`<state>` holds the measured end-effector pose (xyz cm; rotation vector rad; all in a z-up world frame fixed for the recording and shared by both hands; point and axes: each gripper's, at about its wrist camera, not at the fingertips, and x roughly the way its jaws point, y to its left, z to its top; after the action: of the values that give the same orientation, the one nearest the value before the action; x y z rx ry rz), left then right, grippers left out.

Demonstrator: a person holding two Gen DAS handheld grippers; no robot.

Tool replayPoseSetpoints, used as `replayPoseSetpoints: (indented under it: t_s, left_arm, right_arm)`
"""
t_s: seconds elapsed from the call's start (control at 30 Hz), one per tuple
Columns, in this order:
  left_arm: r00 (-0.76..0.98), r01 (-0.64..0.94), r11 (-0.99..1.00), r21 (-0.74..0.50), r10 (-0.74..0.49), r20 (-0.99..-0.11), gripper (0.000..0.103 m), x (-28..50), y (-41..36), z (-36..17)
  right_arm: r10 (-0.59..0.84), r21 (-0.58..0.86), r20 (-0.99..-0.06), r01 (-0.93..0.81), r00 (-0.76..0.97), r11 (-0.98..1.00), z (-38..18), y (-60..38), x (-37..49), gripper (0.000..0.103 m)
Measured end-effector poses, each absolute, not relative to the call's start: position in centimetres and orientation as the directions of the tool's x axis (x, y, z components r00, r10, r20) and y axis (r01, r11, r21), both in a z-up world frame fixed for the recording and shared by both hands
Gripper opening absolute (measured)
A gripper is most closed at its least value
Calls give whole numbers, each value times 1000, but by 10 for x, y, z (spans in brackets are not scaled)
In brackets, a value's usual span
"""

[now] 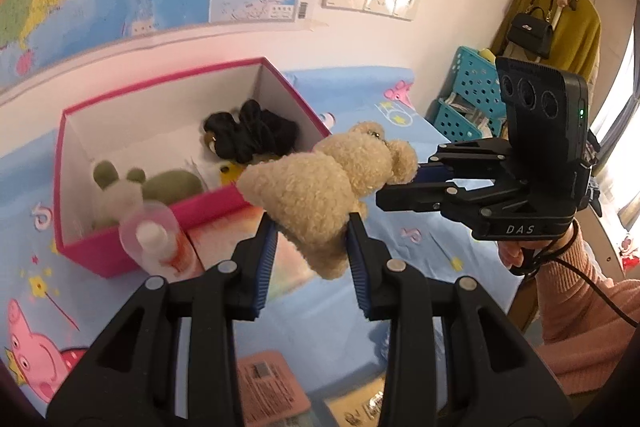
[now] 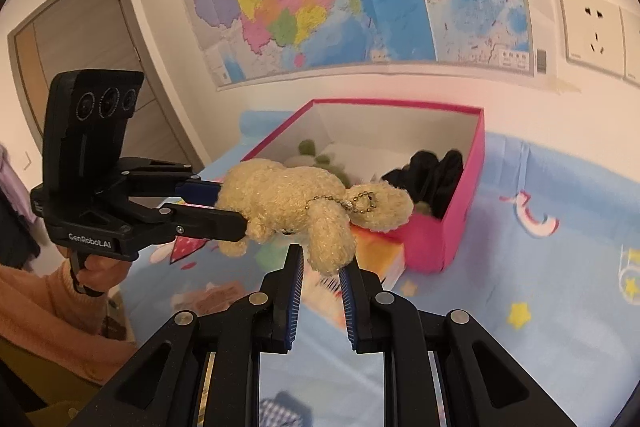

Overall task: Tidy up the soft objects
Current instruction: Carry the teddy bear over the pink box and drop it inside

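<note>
A beige plush bear [image 1: 320,183] hangs in the air in front of an open pink box [image 1: 160,85]. My left gripper [image 1: 312,227] is shut on its body from below. My right gripper [image 1: 404,183] comes in from the right and is shut on the bear's head end. In the right wrist view, one limb of the bear [image 2: 288,199] sits pinched in my right gripper [image 2: 322,261], while the left gripper [image 2: 230,207] clamps its rear. Inside the box [image 2: 440,231] lie a black plush [image 1: 252,131] and a green plush [image 1: 120,187].
A clear bottle with an orange label [image 1: 160,239] stands against the box's near wall. The bed has a blue cartoon sheet [image 1: 400,259]. Blue plastic baskets [image 1: 468,95] stand at the right, under a hanging yellow garment and black bag [image 1: 528,27]. A pink packet [image 1: 272,387] lies close below.
</note>
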<state>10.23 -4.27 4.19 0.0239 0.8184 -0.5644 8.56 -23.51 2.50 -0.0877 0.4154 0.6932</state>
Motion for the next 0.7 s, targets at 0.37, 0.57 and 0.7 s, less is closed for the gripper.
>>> replayPoseSetpoints:
  t_s: [0.37,0.57,0.7]
  left_arm:
    - [540,426,890,-163,-395,-743,37,161,-42,32]
    - [519,386,911,-143,-343,-783,37,187,-45,17]
    - [510,367,918,-154,-337,-792,37,197,-45,11]
  right_arm:
    - [553,45,-430,-595,713,802,42,-227,142,18]
    - [513,89,-478,-541,713,836,36,-229,170,21]
    - [496,92,-463,-517,735,851,38,-232,169,30]
